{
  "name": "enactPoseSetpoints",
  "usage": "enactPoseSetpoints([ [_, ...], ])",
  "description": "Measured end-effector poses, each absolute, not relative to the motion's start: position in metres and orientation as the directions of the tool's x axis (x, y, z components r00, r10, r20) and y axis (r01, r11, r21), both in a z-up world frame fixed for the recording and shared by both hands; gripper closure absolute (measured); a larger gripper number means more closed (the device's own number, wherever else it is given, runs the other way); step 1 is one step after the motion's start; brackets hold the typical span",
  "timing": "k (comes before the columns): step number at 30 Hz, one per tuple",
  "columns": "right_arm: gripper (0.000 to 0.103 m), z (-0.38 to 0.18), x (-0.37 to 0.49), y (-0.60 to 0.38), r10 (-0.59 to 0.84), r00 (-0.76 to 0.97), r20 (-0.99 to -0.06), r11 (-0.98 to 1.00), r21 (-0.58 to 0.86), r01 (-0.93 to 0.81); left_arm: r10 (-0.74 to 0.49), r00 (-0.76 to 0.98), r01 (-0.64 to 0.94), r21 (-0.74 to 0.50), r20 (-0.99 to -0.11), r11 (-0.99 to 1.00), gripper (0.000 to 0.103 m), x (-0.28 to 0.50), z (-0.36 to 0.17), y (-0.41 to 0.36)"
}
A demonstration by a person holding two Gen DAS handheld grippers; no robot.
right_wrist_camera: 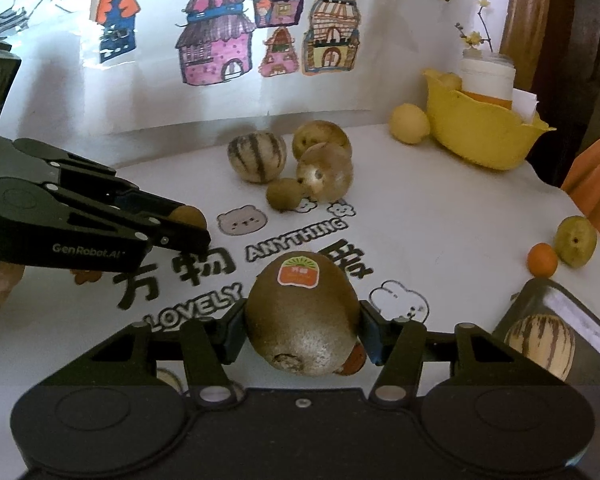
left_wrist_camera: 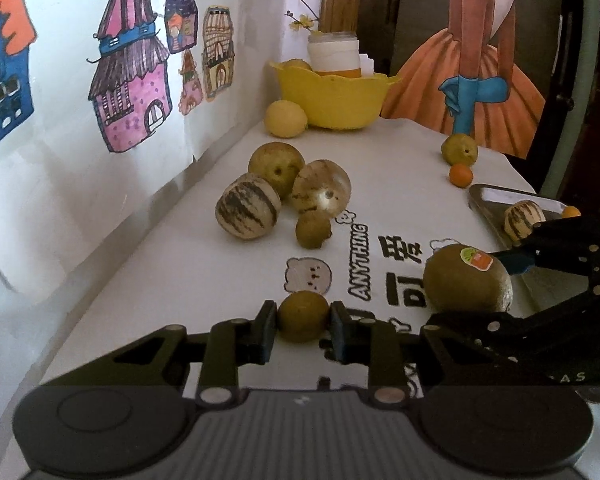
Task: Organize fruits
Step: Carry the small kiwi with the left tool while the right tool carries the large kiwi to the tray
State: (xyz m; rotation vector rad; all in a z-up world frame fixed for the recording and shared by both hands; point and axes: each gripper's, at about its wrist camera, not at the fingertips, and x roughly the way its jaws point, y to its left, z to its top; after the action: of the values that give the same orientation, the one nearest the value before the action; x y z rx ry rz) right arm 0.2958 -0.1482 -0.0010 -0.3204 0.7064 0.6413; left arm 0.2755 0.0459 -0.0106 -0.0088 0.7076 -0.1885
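Both grippers are loaded, so the sorting looks to be in its middle stretch. The left hand-held gripper (left_wrist_camera: pixel 303 322) is clamped on a small brown-green fruit (left_wrist_camera: pixel 302 316), its pads pressing both sides, low over the printed white cloth (left_wrist_camera: pixel 204 264) that covers the desk. The right hand-held gripper (right_wrist_camera: pixel 302 334) is closed around a large kiwi (right_wrist_camera: pixel 302 320), held just in front of the camera with its stem end toward the lens. At the right edge of the desk sits a metal tray (right_wrist_camera: pixel 564 300) that already carries a striped melon-like fruit (right_wrist_camera: pixel 540 342); the left view also shows a small orange fruit (left_wrist_camera: pixel 571 211) in it, so some pieces seem placed. Much is left, by my reading: a cluster of four fruits (left_wrist_camera: pixel 284 188) lies mid-desk, a yellow lemon-like fruit (left_wrist_camera: pixel 285 118) rests just beside a yellow bowl (left_wrist_camera: pixel 336 96) at the far end, and a green fruit (right_wrist_camera: pixel 575 241) with a small orange one (right_wrist_camera: pixel 542 260) touching it lie near the tray. Which container each kind belongs in I cannot tell. As for writing, the cloth reads "ANYTHING" and "LOVELY" among large Chinese characters and cartoon bears; the side of the left gripper carries "GenRobot.AI"; the kiwi wears an orange and green sticker (right_wrist_camera: pixel 299 270) whose small print is too fine to read.
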Motion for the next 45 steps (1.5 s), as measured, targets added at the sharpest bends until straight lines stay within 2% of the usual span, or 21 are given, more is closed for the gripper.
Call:
enactPoseSetpoints([
  [8,0.045,0.001,0.274,-0.15,0.449,0.566,-0.692,0.749,-0.054,-0.66,-0.182,0.733,0.177,-0.076,-0.655,0.981,0.072,0.252,-0.008,0.043],
  [15,0.045,0.001,0.263,-0.165,0.517,0.512,-0.686,0.754,0.082,-0.652,-0.208,0.712,0.189,-0.103,-0.671,0.977,0.072,0.237,-0.005,0.038],
  [28,0.045,-0.001,0.223,-0.19,0.568,0.509,-0.647,0.764,0.183,-0.619,-0.204,0.698,0.166,-0.122,-0.686,0.978,0.072,0.216,-0.002,0.029],
  [45,0.045,0.008,0.193,-0.215,0.607,0.524,-0.597,0.755,0.229,-0.614,-0.225,0.709,0.169,-0.149,-0.668,0.974,0.072,0.209,0.009,0.011],
])
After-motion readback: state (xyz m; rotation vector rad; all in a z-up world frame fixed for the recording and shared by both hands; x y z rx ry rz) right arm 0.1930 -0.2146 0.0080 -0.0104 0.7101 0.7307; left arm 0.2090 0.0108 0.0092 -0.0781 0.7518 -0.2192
